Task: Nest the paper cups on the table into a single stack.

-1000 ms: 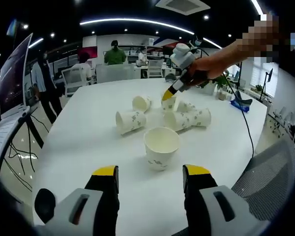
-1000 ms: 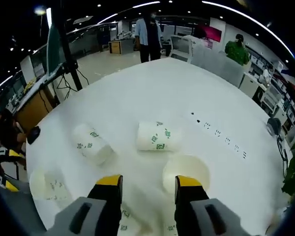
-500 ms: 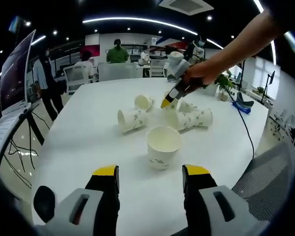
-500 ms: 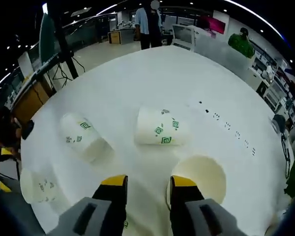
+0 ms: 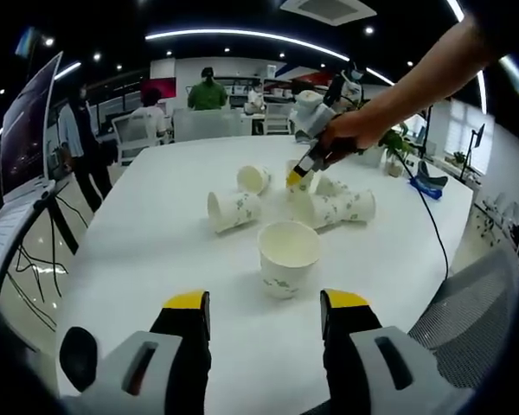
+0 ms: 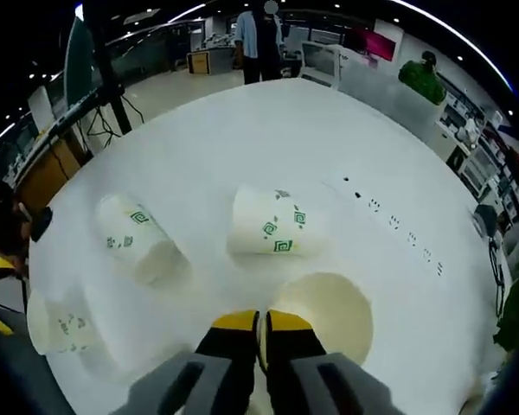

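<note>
- Open-plan office, ceiling lights on, people standing at the top of the frame: our round white table [image 5: 138, 259] carries the scattered paper cups.
- At bottom centre of the left gripper view, our left gripper [image 5: 264, 316] waits with its jaws wide apart and empty, facing an upright cup [image 5: 287, 258] at mid-frame.
- Beyond it, at upper centre, several cups lie on their sides: one left of centre [image 5: 232, 210], a smaller-looking one behind it [image 5: 252, 179], and a cluster [image 5: 336, 206] to the right.
- Our right gripper [image 5: 295, 179] reaches in from the upper right of that view, tips down among that cluster.
- In the right gripper view, its jaws [image 6: 260, 322] stand nearly together, pinching the near rim of a cream cup [image 6: 324, 314] at lower centre; two printed cups [image 6: 274, 225] [image 6: 137, 246] lie beyond.
- We judge the step to be the first pickup; next comes lifting this cup and seating it in the upright one.
</note>
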`<state>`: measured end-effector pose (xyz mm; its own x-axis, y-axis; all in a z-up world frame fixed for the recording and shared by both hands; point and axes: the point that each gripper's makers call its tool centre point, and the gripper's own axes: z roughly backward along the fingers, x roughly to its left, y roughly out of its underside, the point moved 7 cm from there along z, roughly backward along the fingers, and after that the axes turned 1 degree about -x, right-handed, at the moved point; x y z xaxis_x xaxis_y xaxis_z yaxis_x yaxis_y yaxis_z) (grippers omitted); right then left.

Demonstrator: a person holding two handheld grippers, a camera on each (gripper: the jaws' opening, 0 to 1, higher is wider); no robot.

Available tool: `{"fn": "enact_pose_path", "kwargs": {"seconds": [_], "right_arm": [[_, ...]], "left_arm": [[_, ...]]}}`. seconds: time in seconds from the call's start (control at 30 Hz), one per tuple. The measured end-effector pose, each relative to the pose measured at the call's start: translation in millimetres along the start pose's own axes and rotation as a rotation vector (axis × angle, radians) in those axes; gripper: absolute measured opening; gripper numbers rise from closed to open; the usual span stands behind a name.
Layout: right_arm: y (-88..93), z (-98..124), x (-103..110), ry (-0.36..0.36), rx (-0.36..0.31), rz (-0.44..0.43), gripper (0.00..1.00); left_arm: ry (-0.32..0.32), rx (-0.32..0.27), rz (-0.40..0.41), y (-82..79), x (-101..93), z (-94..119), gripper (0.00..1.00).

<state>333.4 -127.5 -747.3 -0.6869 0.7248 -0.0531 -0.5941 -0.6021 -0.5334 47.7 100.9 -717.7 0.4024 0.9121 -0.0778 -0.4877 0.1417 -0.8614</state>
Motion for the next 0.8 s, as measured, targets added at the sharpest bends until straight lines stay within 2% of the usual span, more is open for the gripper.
{"fn": "enact_pose_path", "kwargs": {"seconds": [0.17, 0.27, 0.4, 0.6, 0.67, 0.7, 0.77, 0.8], "right_arm": [[-6.5, 15.5, 4.2, -0.005, -0.033, 0.018, 0.0], [-3.4, 14.3, 3.2, -0.01, -0.034, 0.036, 0.0], [-4.5, 35.5, 9.1, -0.012, -0.059, 0.053, 0.0], [-7.3, 46.8, 8.8, -0.022, -0.076, 0.088, 0.0], [-8.8, 48.9, 9.6, -0.016, -0.085, 0.111, 0.0], [-10.7, 51.2, 9.5, 0.001, -0.089, 0.163, 0.0], [-11.0, 58.0, 14.1, 0.003, -0.089, 0.203, 0.0], [-10.2, 69.7, 26.0, -0.003, -0.093, 0.224, 0.0]], "left_arm": [[0.006, -0.002, -0.007, -2.0, -1.9, -0.4, 0.51], [0.01, -0.005, -0.012, -3.4, -2.9, -0.8, 0.51], [0.013, -0.013, -0.013, -4.8, -3.6, -0.6, 0.51], [0.023, -0.021, -0.018, -7.1, -6.2, 0.5, 0.51], [0.025, -0.025, -0.02, -9.1, -7.0, 0.9, 0.52], [0.028, -0.028, -0.022, -10.3, -7.1, 0.5, 0.52], [0.032, -0.032, -0.025, -13.0, -7.5, 0.4, 0.53], [0.036, -0.035, -0.024, -14.8, -8.0, 0.8, 0.53]]}}
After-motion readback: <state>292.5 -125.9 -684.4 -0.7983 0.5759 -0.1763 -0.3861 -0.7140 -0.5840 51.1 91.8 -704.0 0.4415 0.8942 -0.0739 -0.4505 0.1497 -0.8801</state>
